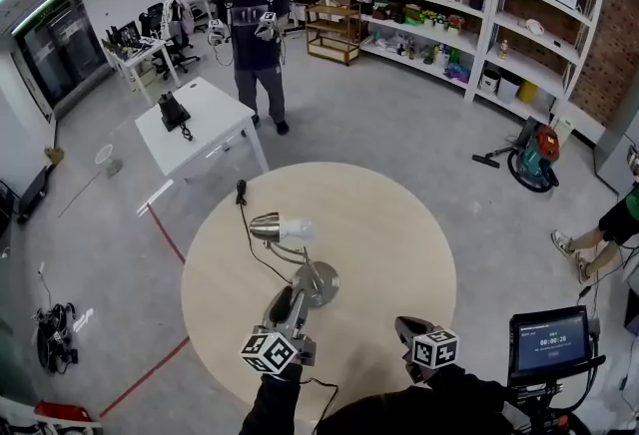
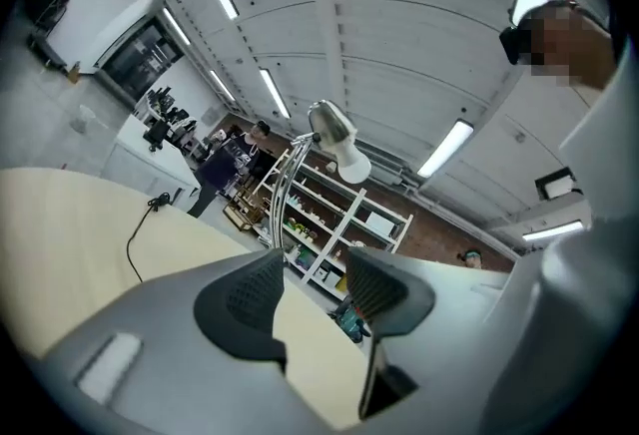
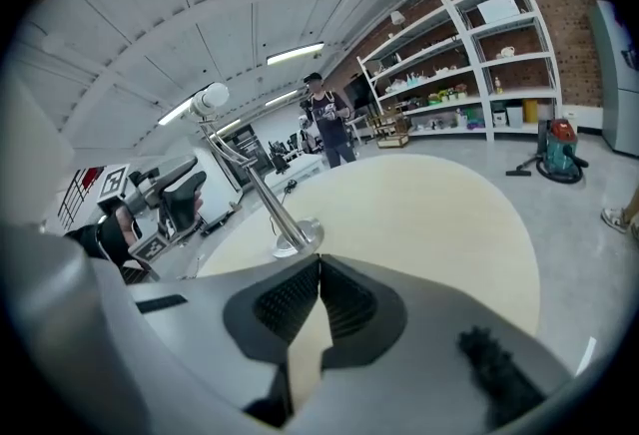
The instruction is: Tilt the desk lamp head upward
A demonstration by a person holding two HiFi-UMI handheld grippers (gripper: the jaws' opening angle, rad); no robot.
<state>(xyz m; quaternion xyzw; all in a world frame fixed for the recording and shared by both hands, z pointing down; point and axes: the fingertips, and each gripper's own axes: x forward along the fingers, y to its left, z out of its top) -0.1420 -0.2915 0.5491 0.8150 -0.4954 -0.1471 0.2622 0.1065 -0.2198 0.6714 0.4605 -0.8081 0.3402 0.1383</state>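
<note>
On round pale table (image 1: pixel 399 223): chrome lamp (image 1: pixel 268 225), disc base (image 1: pixel 318 281).

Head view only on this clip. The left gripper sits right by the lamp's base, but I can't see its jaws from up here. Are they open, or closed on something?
Observer: Open. In the left gripper view the left gripper has its jaws apart with nothing between them. The desk lamp stands further off, seen past the gap.
Operator: So there's no contact with the lamp?
Observer: None. The right gripper view shows a clear gap between that gripper and the lamp's pole.
Operator: And the right one?
Observer: The right gripper is shut, with its pads meeting at the tips, and it holds nothing.
</note>
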